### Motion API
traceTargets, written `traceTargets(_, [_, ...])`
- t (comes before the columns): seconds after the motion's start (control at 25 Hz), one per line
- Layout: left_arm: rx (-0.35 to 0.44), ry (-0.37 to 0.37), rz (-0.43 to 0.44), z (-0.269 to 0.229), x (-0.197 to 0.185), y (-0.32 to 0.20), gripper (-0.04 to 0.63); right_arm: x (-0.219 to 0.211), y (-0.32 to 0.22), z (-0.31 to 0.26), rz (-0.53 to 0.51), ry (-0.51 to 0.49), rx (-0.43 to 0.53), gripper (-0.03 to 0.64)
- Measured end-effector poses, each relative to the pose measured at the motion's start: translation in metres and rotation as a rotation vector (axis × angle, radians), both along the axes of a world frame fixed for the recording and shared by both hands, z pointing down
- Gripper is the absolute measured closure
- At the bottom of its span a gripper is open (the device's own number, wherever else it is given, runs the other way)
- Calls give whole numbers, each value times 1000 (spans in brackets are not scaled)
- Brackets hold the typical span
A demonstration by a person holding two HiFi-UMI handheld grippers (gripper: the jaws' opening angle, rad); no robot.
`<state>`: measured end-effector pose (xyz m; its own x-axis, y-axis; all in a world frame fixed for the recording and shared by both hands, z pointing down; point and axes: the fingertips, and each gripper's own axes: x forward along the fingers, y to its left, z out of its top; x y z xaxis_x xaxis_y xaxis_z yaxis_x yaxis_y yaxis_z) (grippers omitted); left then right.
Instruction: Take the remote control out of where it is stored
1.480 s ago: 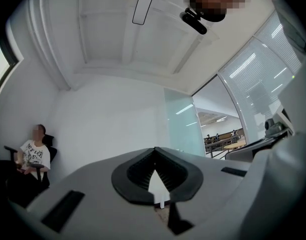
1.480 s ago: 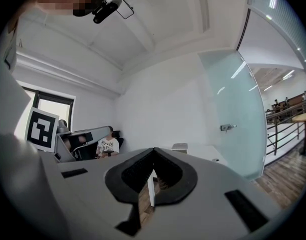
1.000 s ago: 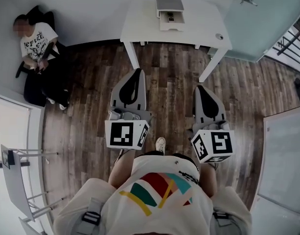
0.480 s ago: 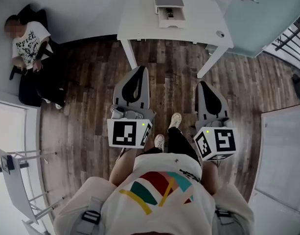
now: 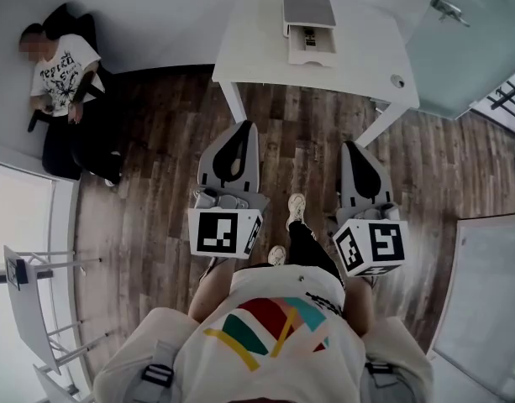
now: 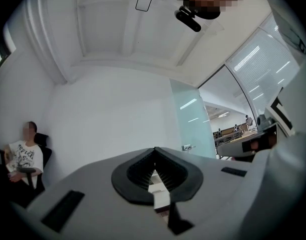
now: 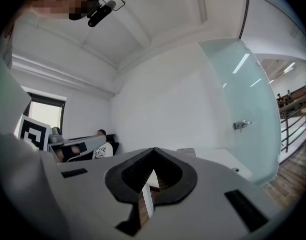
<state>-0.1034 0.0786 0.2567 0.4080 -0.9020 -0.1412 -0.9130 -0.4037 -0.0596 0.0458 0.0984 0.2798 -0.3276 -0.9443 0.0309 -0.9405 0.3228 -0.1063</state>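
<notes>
Approach step — left tongs and right tongs are both pressed together and empty, well short of the table. On the table, the remote seems to lie in an open drawer — the next move calls for stepping up and parting one pair.

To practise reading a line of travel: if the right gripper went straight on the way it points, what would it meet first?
The shut right gripper would likely meet the white table, near its right front edge; only wood floor lies below the way. Height is unclear.
</notes>
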Motion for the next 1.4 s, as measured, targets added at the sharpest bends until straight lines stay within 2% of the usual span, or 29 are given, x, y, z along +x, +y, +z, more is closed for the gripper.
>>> traceTargets(0.24, [-33,9,14,10,26,-64,592,14,-60,-1,-31,38,43,618])
traceTargets(0.48, [-54,23,11,9,50,-118,592,35,-116,-1,-80,-47,40,618])
traceTargets(0.6, [-65,26,0,10,55,-144,592,43,-142,3,-97,-55,24,618])
traceTargets(0.84, [-73,15,-21,13,71,-196,592,60,-194,14,-103,-9,-21,618])
traceTargets(1.2, [-89,6,-38,20,82,-244,592,84,-240,26,-92,-62,-70,618])
traceTargets(1.4, [-111,16,-39,28,80,-276,592,87,-265,30,-79,-60,-92,618])
